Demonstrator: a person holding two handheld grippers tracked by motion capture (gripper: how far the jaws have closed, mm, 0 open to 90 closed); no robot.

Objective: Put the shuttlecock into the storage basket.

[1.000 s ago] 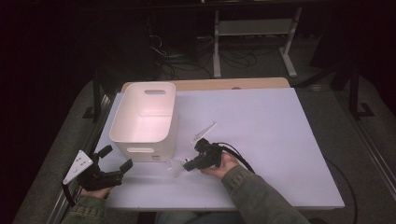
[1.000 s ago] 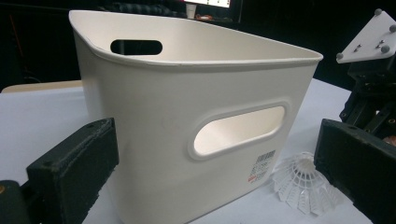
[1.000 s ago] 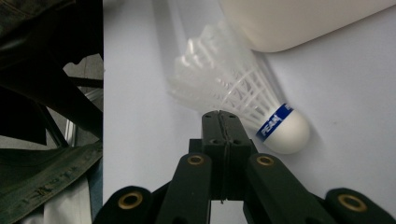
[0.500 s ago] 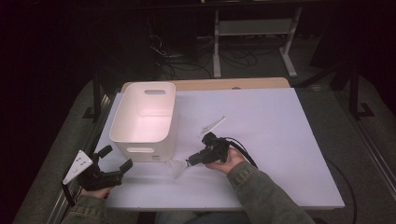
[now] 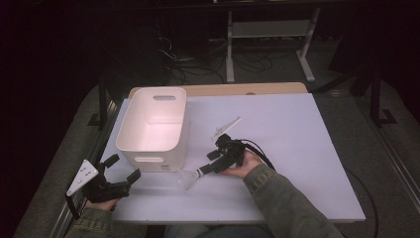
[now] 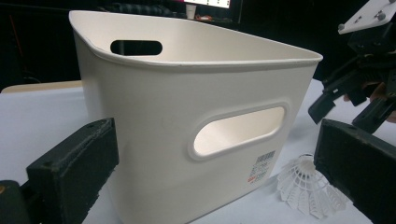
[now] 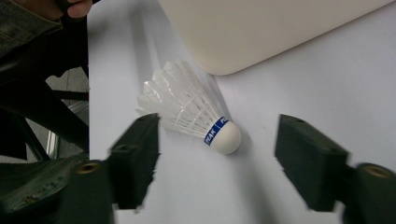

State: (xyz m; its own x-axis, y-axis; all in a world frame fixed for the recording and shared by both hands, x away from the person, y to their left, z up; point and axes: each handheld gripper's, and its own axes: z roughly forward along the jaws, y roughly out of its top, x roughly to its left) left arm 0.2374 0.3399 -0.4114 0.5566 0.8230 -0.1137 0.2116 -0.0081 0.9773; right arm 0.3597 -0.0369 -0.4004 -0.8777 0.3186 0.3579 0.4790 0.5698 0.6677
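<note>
Your left gripper view: bin point(image 6: 187, 116) base cut off at bottom edge; label point(image 6: 261, 167) print too small to read. Right gripper view: near jaw motion-blurred.

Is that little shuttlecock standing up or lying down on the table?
Lying down. The shuttlecock rests on its side on the white table beside the bin, cork tip toward the right gripper.

white shuttlecock point(image 7: 187, 112) blue band, cream bin point(image 5: 153, 124)

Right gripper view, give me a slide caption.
Right gripper open above a shuttlecock lying on the white table beside the bin.
</note>
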